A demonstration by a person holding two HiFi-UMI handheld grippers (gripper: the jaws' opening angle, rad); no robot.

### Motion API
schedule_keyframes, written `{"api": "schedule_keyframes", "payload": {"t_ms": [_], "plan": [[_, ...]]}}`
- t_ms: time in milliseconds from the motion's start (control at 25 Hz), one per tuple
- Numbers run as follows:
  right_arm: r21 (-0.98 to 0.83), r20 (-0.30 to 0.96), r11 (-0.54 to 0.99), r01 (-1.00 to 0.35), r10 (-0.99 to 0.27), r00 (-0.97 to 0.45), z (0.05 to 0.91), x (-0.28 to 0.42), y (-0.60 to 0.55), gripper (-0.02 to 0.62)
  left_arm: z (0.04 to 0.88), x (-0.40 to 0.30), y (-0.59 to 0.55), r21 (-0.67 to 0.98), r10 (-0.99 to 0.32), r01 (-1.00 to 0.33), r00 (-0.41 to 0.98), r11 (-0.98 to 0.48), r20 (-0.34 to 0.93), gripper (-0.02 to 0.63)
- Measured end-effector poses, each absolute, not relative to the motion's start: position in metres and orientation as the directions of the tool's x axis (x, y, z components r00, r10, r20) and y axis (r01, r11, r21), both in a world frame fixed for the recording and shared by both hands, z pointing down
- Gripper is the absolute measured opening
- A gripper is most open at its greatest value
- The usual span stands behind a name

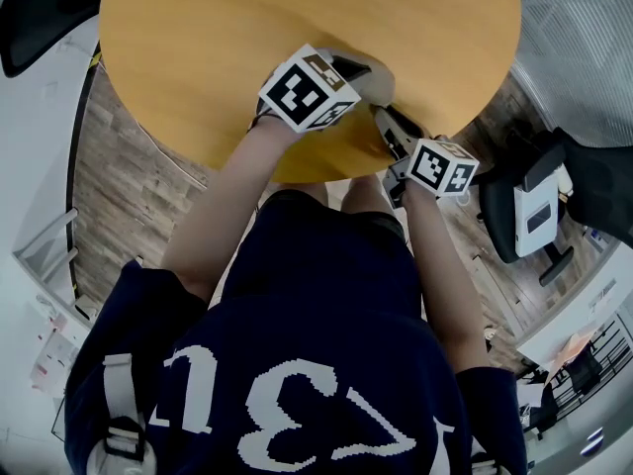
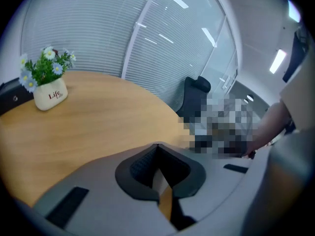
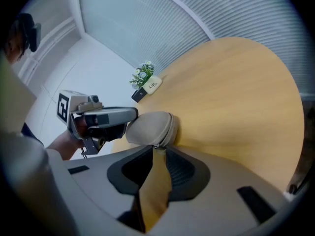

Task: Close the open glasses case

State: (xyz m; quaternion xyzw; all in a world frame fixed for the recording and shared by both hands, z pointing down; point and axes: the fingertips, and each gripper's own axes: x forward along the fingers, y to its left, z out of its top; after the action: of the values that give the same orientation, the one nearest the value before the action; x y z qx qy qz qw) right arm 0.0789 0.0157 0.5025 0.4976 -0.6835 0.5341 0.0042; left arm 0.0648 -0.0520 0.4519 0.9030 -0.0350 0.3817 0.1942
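A beige zip glasses case [image 1: 379, 85] [image 3: 150, 127] lies near the front edge of the round wooden table [image 1: 198, 57], its two halves together. My left gripper [image 1: 361, 70] [image 3: 132, 115] is shut with nothing between its jaws; its tips rest against the case's left side. In the left gripper view the left gripper [image 2: 157, 147] shows only table beyond its tips, and the case is out of sight. My right gripper [image 1: 383, 117] [image 3: 156, 148] reaches the case's near end from the right. Its tips pinch a small zipper pull [image 3: 157, 145] there.
A white pot of flowers [image 2: 49, 95] [image 3: 149, 84] stands at the table's far side with a small dark object [image 3: 139, 95] beside it. Office chairs [image 1: 534, 211] [image 2: 197, 90] stand off the table. The table edge runs just under both grippers.
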Motion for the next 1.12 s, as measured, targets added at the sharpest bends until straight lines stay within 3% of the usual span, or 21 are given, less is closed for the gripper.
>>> {"api": "schedule_keyframes", "payload": {"t_ms": [440,720,800,1120], "plan": [[-0.525,0.618,0.155,-0.837,-0.607,-0.5,0.503,0.077,0.022,0.109,0.454,0.067,-0.059,0.351,0.08,-0.231,0.724,-0.907,0.685,0.014],[-0.651,0.513,0.161,-0.742,-0.628,-0.586,0.495,0.072,0.023,0.109,0.453,0.069,-0.061,0.343,0.072,-0.237,0.72,-0.909,0.69,0.014],[-0.692,0.478,0.152,-0.706,-0.635,-0.606,0.493,0.069,0.02,0.083,0.454,0.068,-0.061,0.35,0.078,-0.238,0.72,-0.906,0.689,0.014],[-0.695,0.531,0.06,-0.716,-0.629,-0.568,0.499,0.07,0.016,0.106,0.454,0.067,-0.059,0.385,0.093,-0.241,0.734,-0.891,0.673,0.014]]}}
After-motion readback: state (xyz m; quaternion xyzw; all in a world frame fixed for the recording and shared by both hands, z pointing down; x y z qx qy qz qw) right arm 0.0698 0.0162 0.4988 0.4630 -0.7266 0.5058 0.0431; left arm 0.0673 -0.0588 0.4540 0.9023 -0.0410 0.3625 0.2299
